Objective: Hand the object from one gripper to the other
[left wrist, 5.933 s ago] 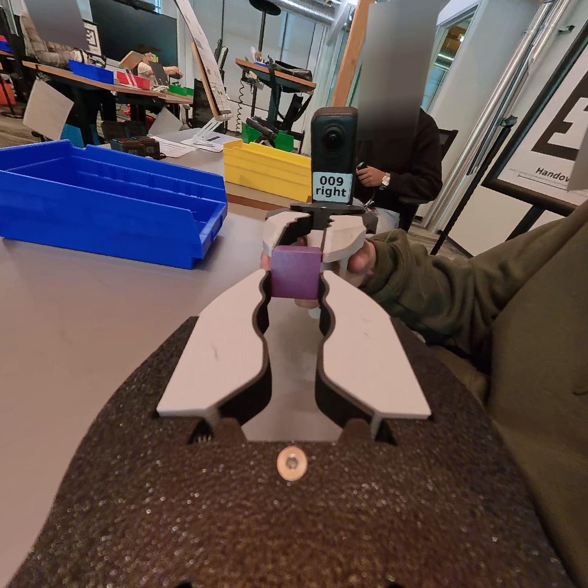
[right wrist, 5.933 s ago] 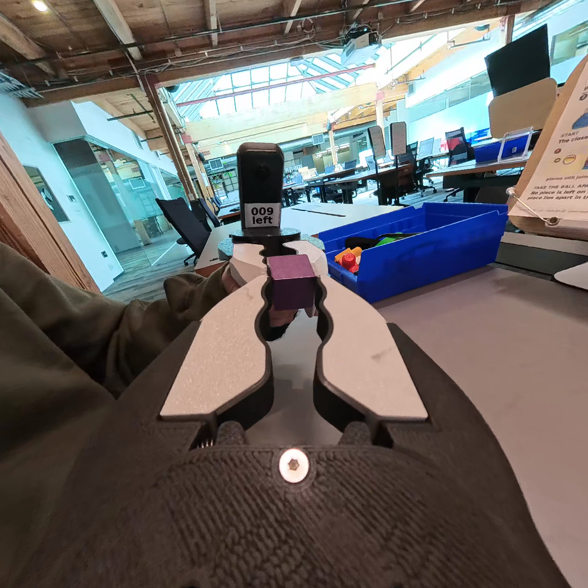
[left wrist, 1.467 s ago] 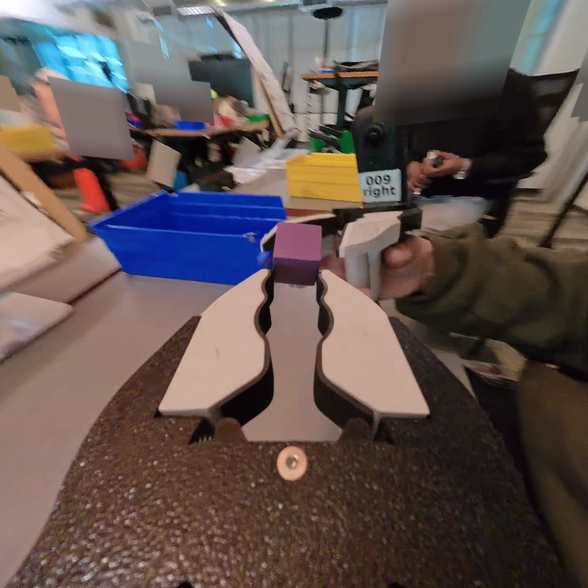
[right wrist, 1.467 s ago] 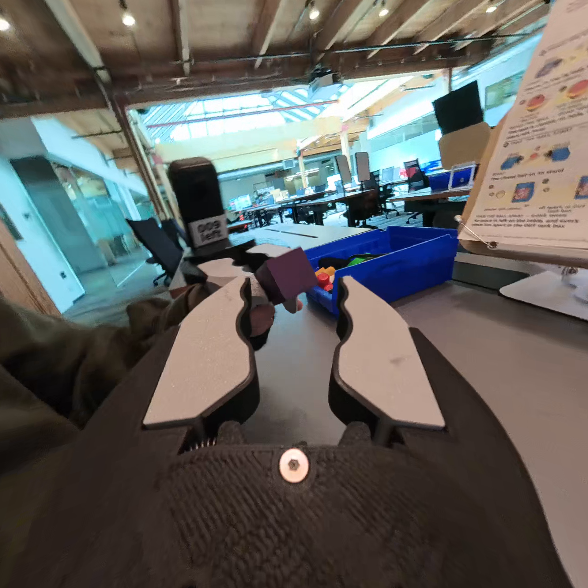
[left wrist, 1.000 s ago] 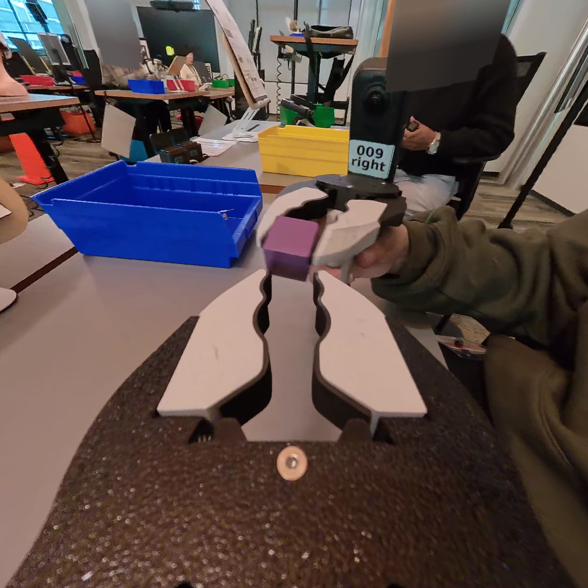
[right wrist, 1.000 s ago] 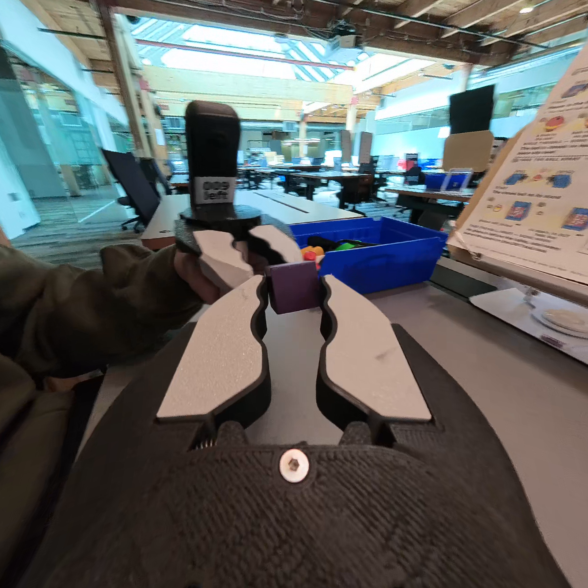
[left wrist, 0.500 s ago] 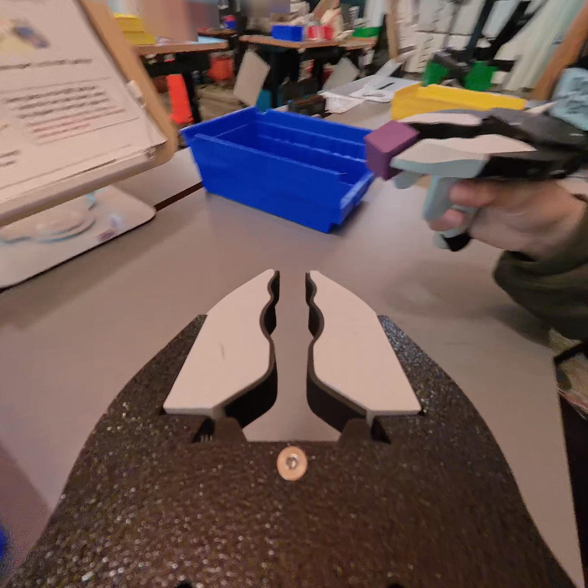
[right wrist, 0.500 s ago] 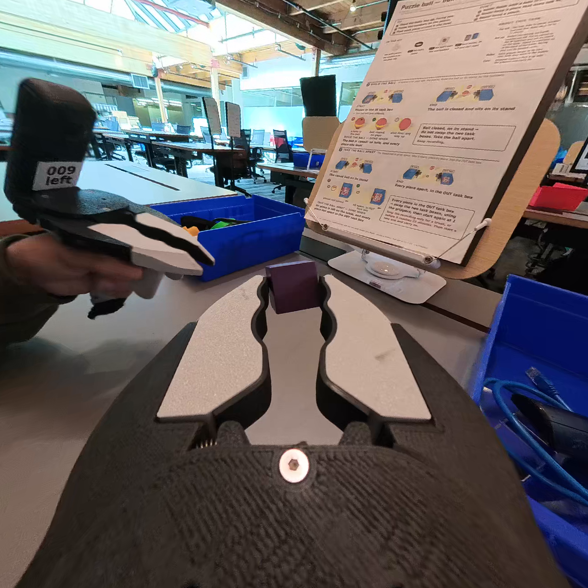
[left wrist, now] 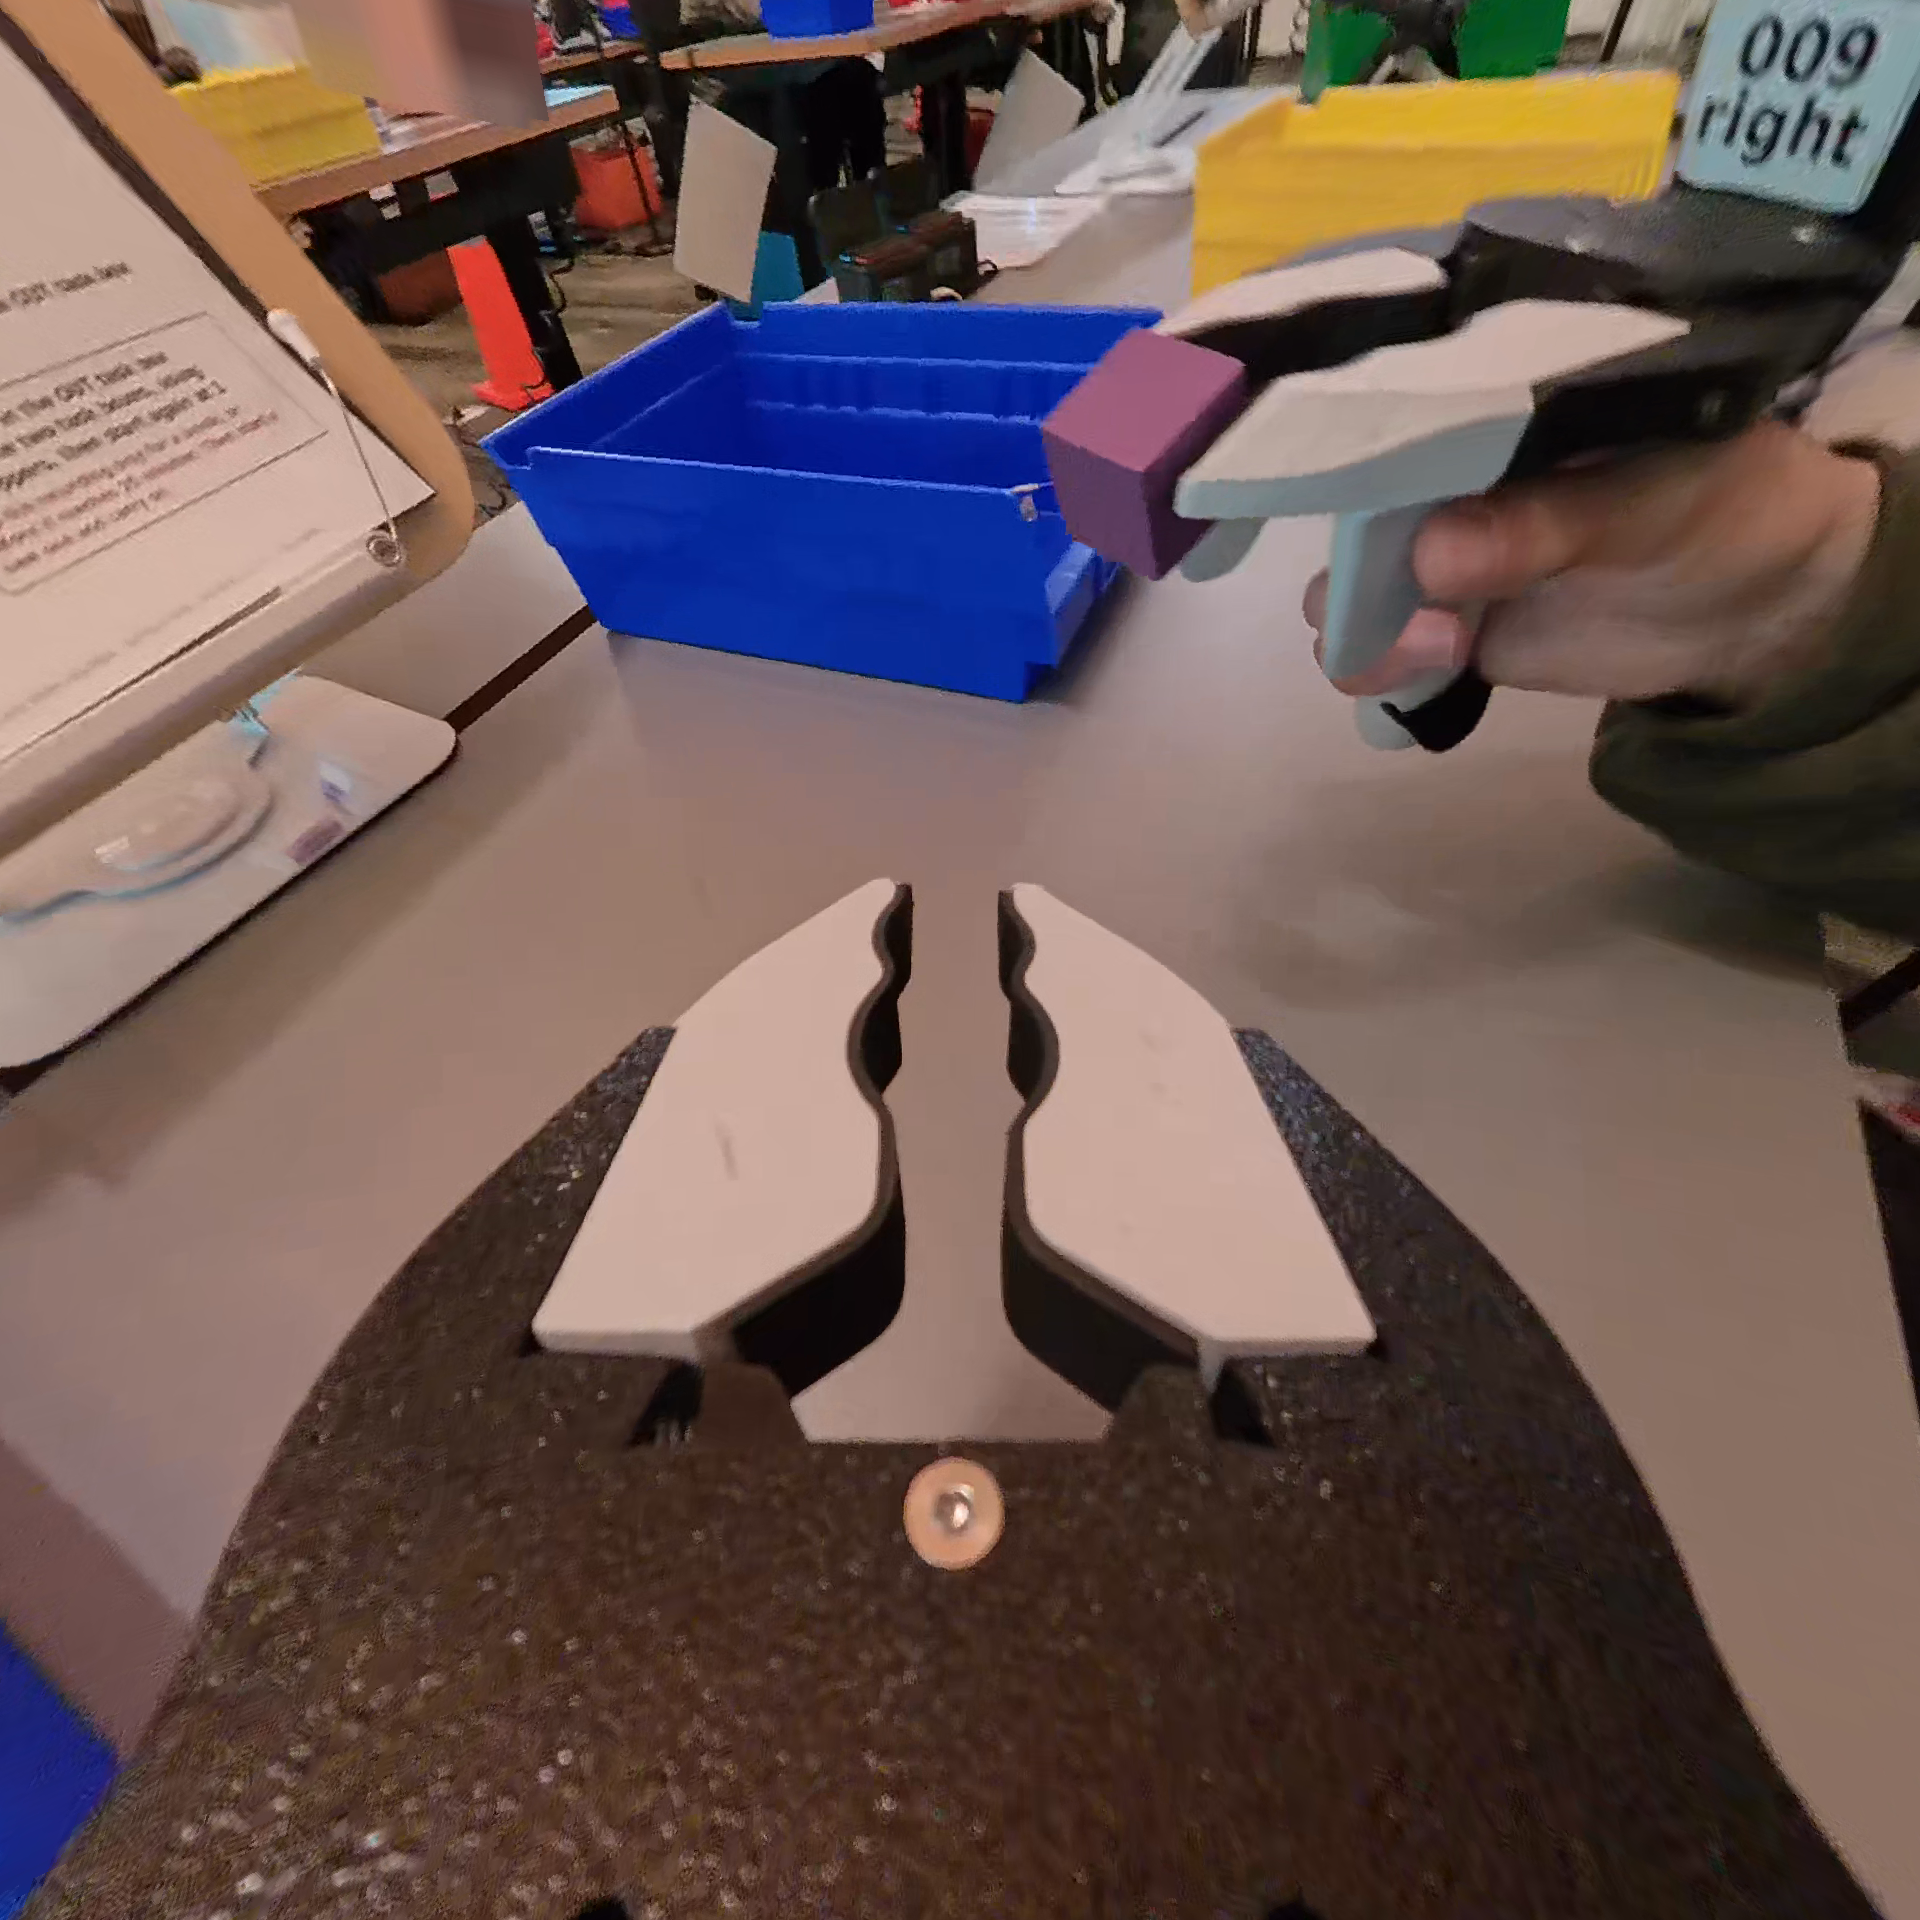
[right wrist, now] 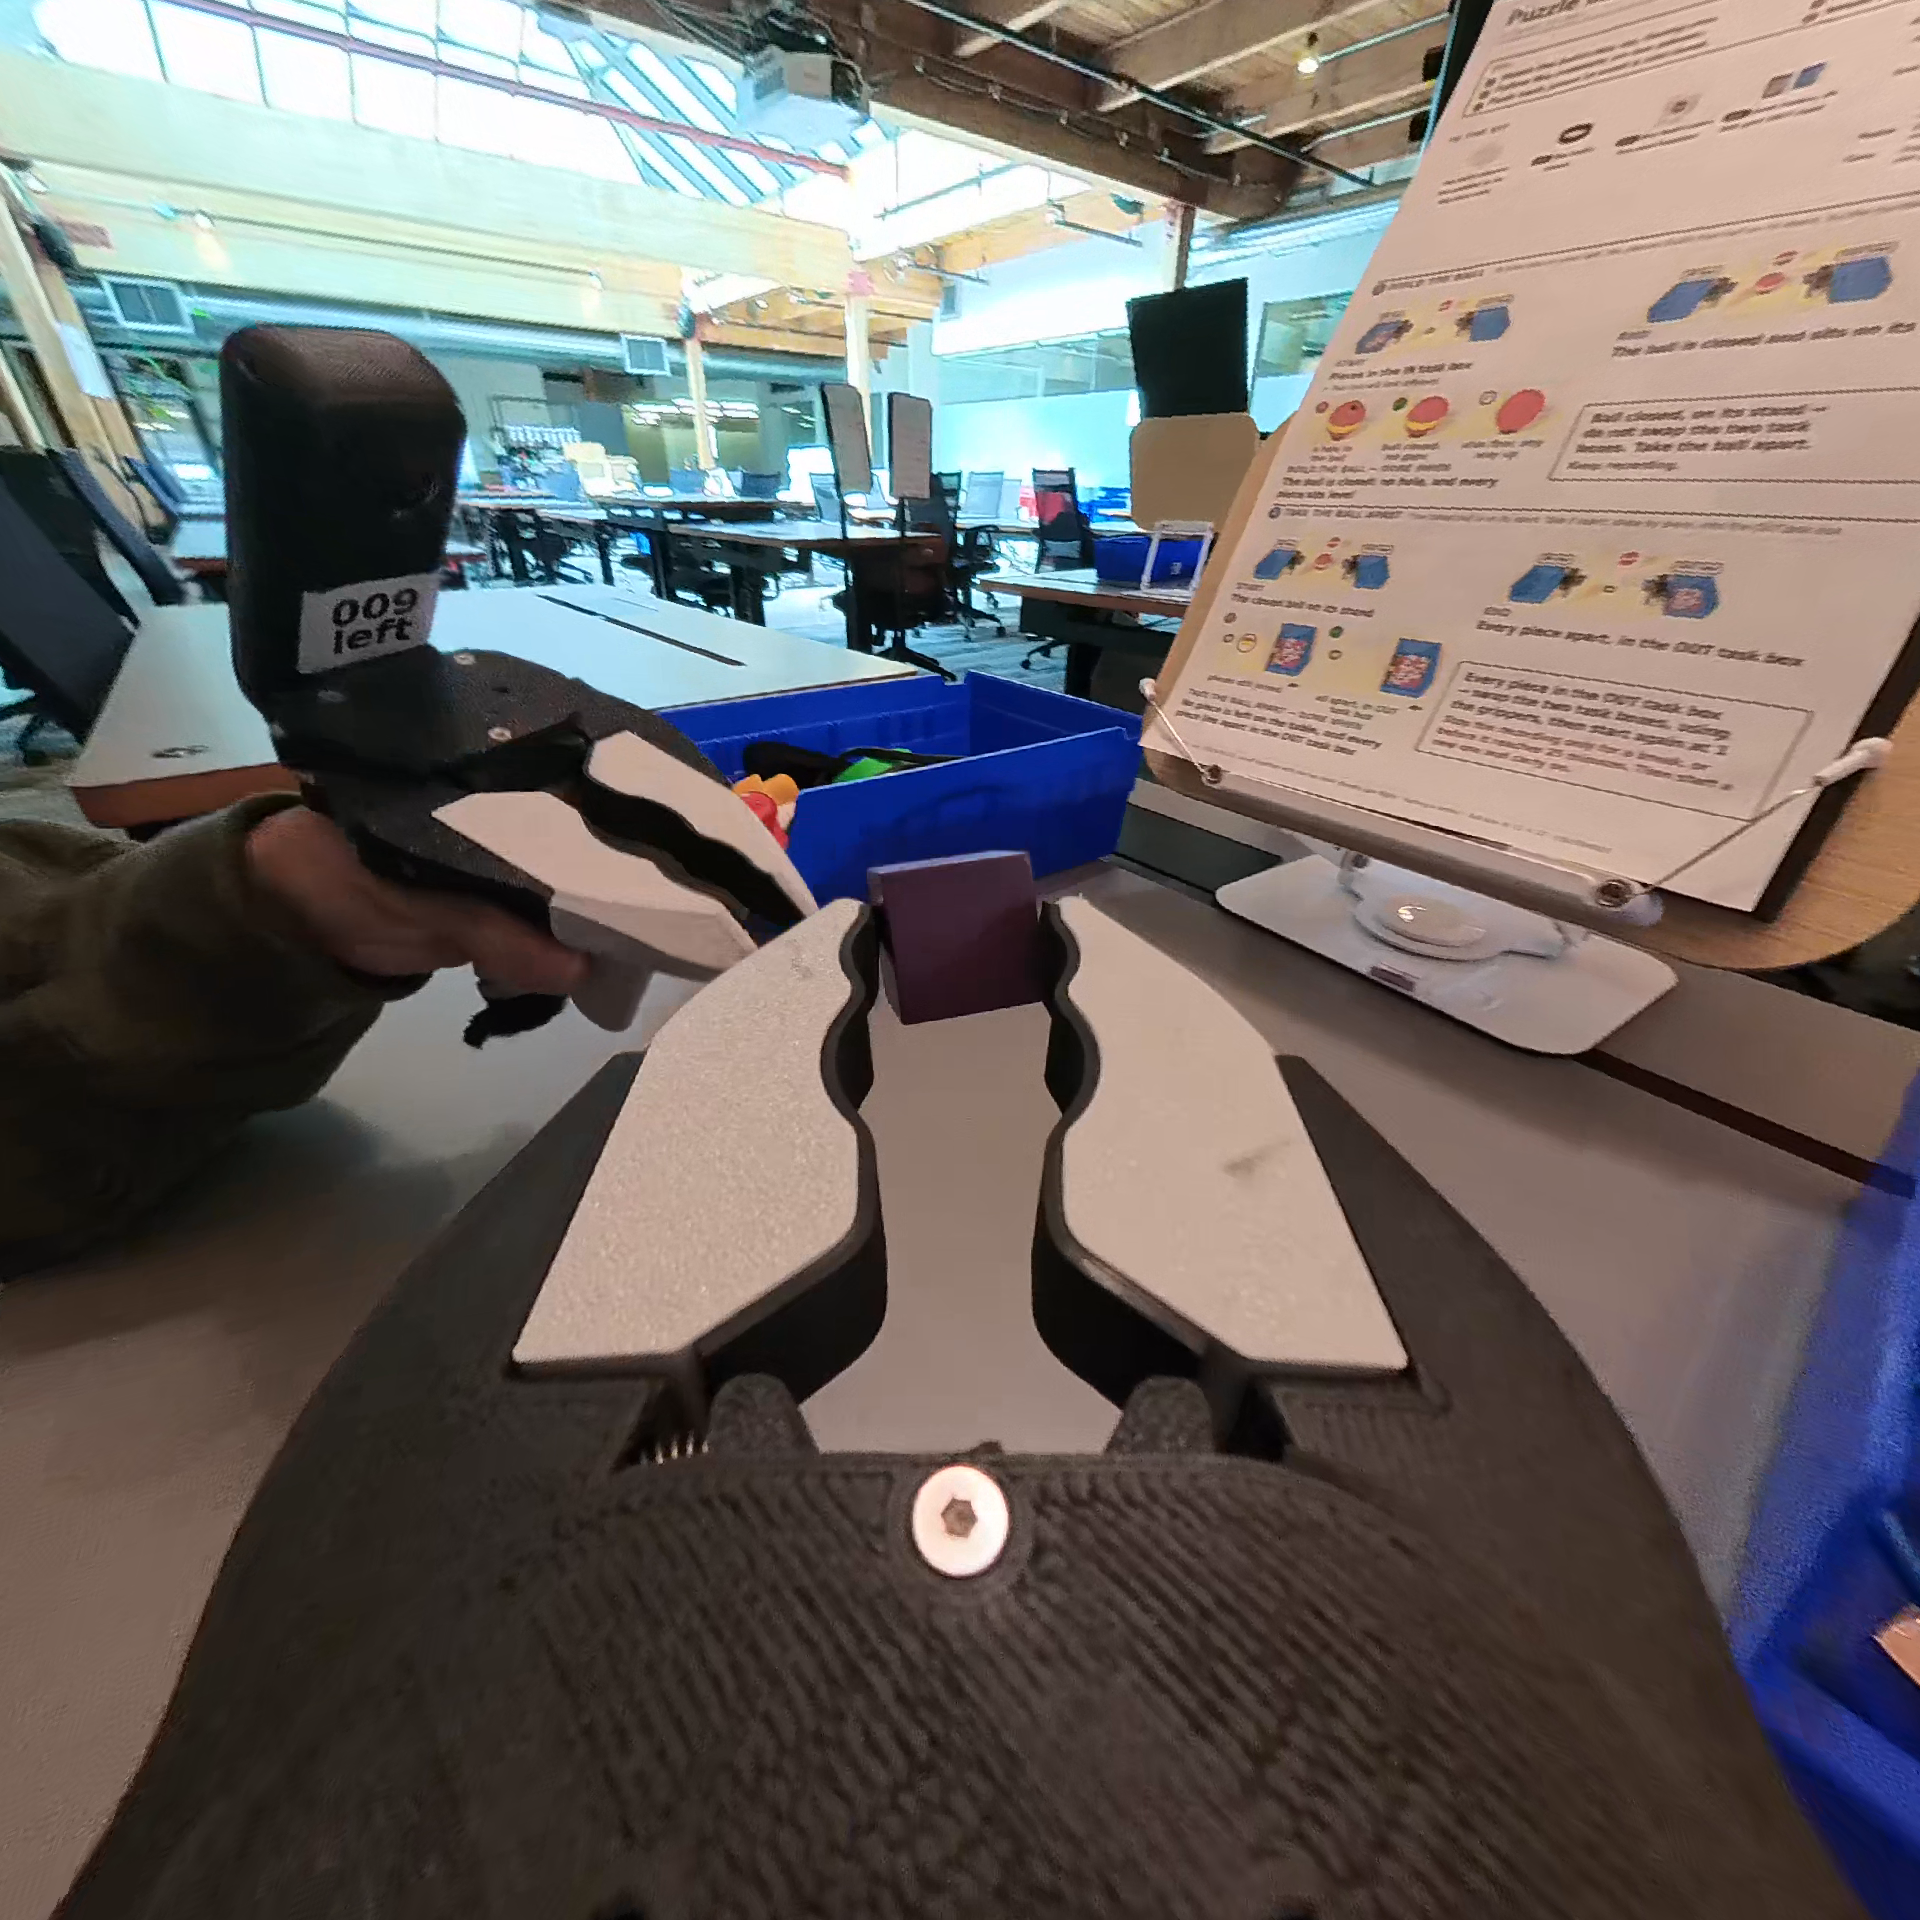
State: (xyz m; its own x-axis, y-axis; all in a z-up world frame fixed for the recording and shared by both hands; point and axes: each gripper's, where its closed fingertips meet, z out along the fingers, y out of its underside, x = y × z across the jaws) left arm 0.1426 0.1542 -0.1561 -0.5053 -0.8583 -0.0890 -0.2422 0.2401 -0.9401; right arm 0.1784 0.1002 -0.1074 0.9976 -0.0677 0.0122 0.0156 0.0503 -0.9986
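The right gripper is clamped on the purple cube, which sits between its fingertips, held in the air above the grey bench; in the left wrist view the cube hangs just in front of an empty blue bin. The left gripper holds nothing, its jaws nearly together with only a narrow gap between them, and it is well apart from the cube. A tilted instruction board on a white stand is at the bench's far side, beside another blue bin holding coloured pieces.
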